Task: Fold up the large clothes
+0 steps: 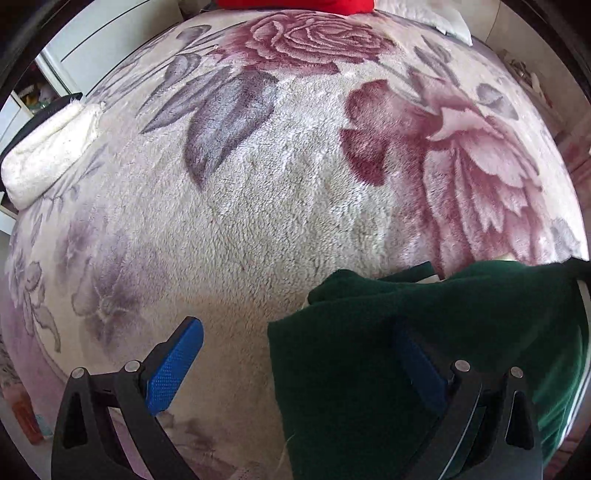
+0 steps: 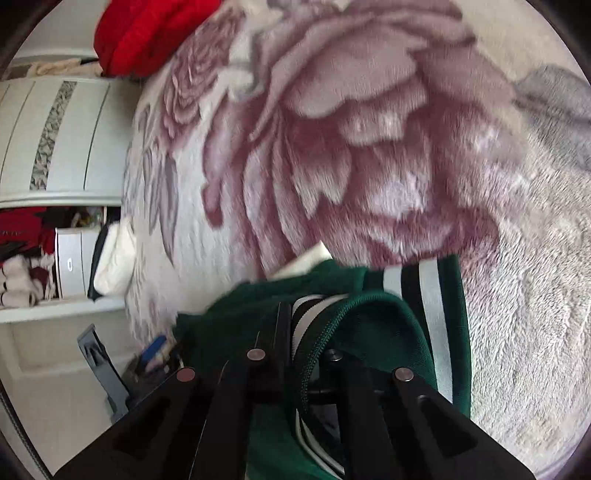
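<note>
Left claw: the left claw stands wide apart, blue pads facing each other; one blue finger hangs over bare blanket, the other finger lies over the green cloth with nothing pinched between them.
Right claw: the right claw is drawn together and clamped on the green jacket at its zipped, striped edge; the fabric bunches up over the black fingers and hides the pads.
Green jacket: seen from the left wrist, the jacket lies in a loose heap at the near right part of the bed, one flap folded over on itself. White stripes run along a ribbed band that stretches away from the right claw across the blanket.
Blanket: a fluffy pale blanket with big dusty-pink roses and grey leaves covers the bed under the jacket.
White bundle: a folded white fleecy piece sits at the far left edge of the bed, well apart from the jacket.
Red cloth: a red cloth lies at the head of the bed.
Cupboard: a white cupboard stands beside the bed, with clothes stuffed on an open shelf below.
</note>
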A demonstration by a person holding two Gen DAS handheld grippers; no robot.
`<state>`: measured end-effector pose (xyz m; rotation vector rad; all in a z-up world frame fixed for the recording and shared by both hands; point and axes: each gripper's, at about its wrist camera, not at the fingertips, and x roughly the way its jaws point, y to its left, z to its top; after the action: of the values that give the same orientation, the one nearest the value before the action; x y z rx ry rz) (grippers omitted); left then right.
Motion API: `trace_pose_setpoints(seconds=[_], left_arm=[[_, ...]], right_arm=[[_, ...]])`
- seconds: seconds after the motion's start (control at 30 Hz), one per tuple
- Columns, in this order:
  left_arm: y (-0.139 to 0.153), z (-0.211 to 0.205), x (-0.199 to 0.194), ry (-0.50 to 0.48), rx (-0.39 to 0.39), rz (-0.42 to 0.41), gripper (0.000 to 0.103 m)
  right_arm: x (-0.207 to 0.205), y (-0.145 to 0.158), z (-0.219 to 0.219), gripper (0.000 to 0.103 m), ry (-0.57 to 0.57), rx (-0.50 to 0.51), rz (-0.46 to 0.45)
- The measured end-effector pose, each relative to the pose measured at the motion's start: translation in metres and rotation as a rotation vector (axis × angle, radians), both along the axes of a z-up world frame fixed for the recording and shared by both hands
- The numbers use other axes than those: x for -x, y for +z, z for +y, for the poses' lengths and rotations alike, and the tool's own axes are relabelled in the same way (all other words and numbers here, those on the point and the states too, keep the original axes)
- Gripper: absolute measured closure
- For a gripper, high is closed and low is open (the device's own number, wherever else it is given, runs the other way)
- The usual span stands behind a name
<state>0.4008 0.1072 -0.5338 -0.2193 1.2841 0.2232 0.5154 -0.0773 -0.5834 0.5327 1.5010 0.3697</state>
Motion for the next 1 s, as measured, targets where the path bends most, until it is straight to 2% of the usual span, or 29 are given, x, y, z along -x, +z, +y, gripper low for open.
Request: trace_pose_setpoints(seconds=[0.07,0.17,0.23,0.3,0.4,0.47,0.53,0.63,0.7,0.77,0.83,0.87,0.9,0.93,0.97,1.0], left_arm=[[0.005,-0.004,-0.001,-0.008,0.026,-0.013,0.0],[0.002,-0.012,-0.007,-0.016,0.025,-0.015,0.0],[-0.007,-0.009,-0.011,0.007,0.052,0.003,0.0],[-0.009,-0.003,-0.014,0.028,0.093,0.012,0.0],[0.006,0.0,-0.009,0.007,0.085,-0.02,0.0],[0.012,-0.001,0.004,-0.012,0.075,-0.021,0.0],[0.017,-0.004,0.02,-0.023,0.079,-0.007,0.0],[0.017,-0.01,0.046,-0.005,0.084,0.028,0.0],[0.014,-0.012,0.064,0.033,0.109,0.051,0.0],[0.009,-0.015,0.08,0.071,0.139,0.073,0.0],[0.005,-0.018,0.093,0.099,0.148,0.093,0.0],[0.001,-0.021,0.1,0.109,0.153,0.106,0.0],[-0.002,-0.023,0.105,0.117,0.152,0.115,0.0],[-0.006,-0.025,0.11,0.124,0.151,0.125,0.0],[-0.009,-0.027,0.115,0.132,0.155,0.139,0.0],[-0.011,-0.028,0.119,0.139,0.161,0.147,0.0]], right_arm=[[-0.009,0.003,-0.008,0.101,-0.024,0.076,-0.016],[-0.02,-0.029,-0.02,0.101,-0.052,0.128,0.057],[-0.023,-0.044,-0.011,0.101,0.026,0.145,0.091],[-0.023,-0.042,-0.016,0.098,0.035,0.135,0.108],[-0.014,-0.027,-0.039,0.072,0.037,0.057,0.164],[-0.002,-0.012,-0.057,0.041,0.061,0.052,0.141],[0.017,-0.002,-0.071,0.037,0.105,0.066,0.129],[0.055,-0.004,-0.086,0.037,0.173,0.014,0.192],[0.083,-0.019,-0.095,0.037,0.193,0.002,0.263],[0.109,-0.043,-0.101,0.037,0.198,0.032,0.346],[0.131,-0.06,-0.109,0.037,0.146,-0.02,0.411],[0.138,-0.061,-0.115,0.043,0.099,-0.043,0.393],[0.142,-0.06,-0.119,0.06,0.062,-0.076,0.375],[0.146,-0.059,-0.122,0.086,0.033,-0.114,0.388],[0.148,-0.051,-0.128,0.094,-0.016,-0.116,0.382],[0.151,-0.042,-0.132,0.095,-0.047,-0.128,0.372]])
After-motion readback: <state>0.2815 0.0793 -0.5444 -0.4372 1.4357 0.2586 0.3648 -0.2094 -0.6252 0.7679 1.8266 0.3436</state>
